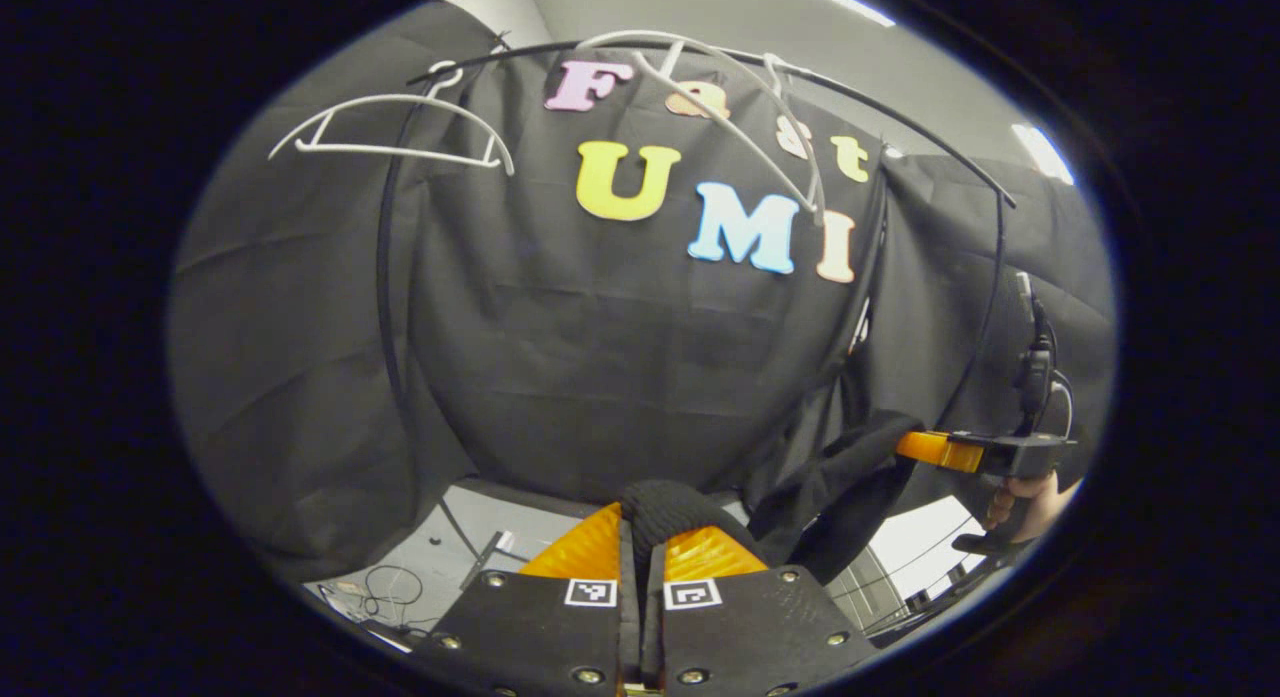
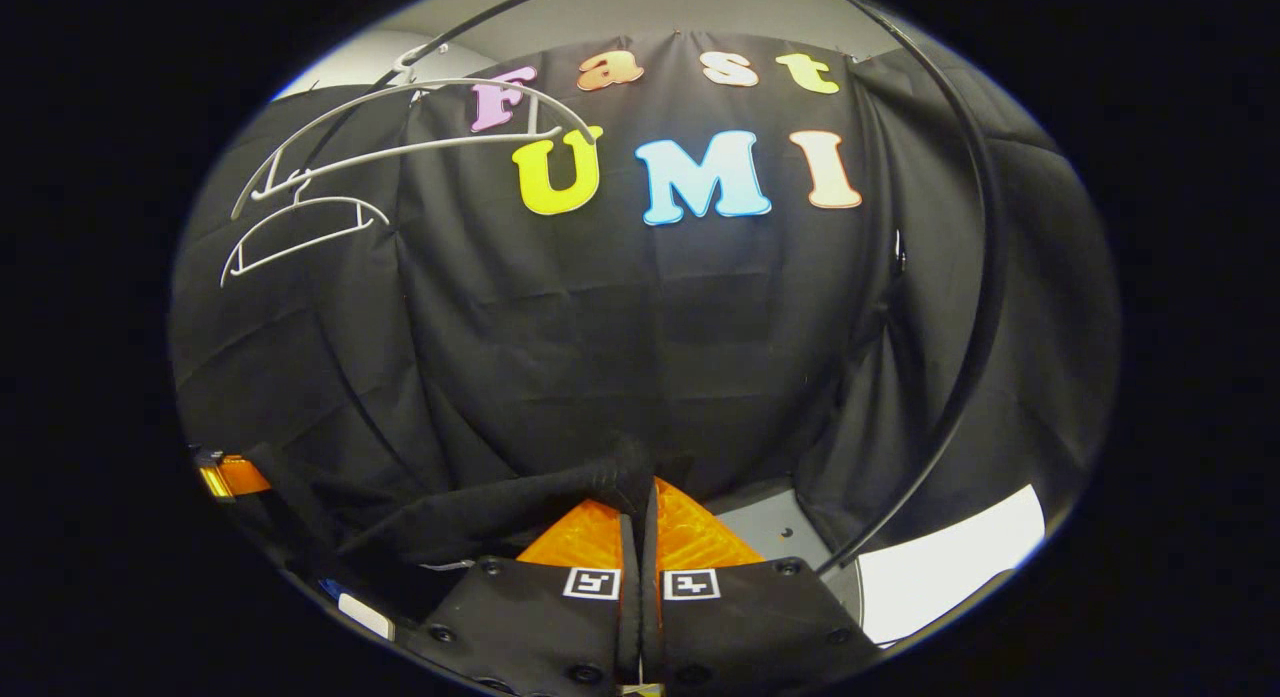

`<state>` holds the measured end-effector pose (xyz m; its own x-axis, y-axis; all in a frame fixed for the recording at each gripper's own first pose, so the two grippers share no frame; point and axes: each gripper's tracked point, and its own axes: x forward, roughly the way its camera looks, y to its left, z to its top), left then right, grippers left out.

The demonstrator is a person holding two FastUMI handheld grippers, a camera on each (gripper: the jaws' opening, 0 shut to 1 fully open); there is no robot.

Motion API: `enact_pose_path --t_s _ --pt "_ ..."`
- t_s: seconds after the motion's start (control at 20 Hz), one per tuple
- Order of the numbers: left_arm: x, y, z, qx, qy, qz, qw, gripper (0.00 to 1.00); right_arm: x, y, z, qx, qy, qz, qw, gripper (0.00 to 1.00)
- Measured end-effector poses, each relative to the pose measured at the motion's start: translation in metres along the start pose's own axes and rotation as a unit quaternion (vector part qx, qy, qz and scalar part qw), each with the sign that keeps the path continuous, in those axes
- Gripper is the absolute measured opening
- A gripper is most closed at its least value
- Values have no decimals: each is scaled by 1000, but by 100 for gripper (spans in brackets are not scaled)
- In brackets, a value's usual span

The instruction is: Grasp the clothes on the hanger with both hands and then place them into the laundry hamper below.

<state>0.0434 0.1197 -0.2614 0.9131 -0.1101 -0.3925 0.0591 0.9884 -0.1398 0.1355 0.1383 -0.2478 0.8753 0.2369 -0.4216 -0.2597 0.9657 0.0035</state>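
I hold the black cloth (image 1: 840,477) off the hangers (image 1: 400,132), and it could slip out if one pinch lets go before I get down to the hamper. Both my left tongs (image 1: 640,537) and right tongs (image 2: 640,512) are squeezed tight on it. It hangs stretched between them.

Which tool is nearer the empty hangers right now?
Left. Both tools grip the garment below the rack. The left tool is under the hangers, one on either side above it; the right tool is off to their right.
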Motion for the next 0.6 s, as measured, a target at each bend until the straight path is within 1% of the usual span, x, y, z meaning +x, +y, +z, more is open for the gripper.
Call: enact_pose_path --t_s 0.1,0.2,0.3,0.5,0.6 --pt "7 1 -16 14 18 -22 999 2 -9 10 -21 11 18 -11 1000 0" --pt "17 0 -27 26 32 -38 998 2 -11 18 -41 17 36 -18 999 2" --pt "29 -3 -40 36 43 -47 997 2 -9 22 -60 25 58 -25 998 2" --pt "54 0 -66 49 64 -43 996 2 1 20 -96 38 104 -33 993 2" --pt "60 1 -78 54 74 -28 995 2 5 15 -115 47 125 -40 990 2"
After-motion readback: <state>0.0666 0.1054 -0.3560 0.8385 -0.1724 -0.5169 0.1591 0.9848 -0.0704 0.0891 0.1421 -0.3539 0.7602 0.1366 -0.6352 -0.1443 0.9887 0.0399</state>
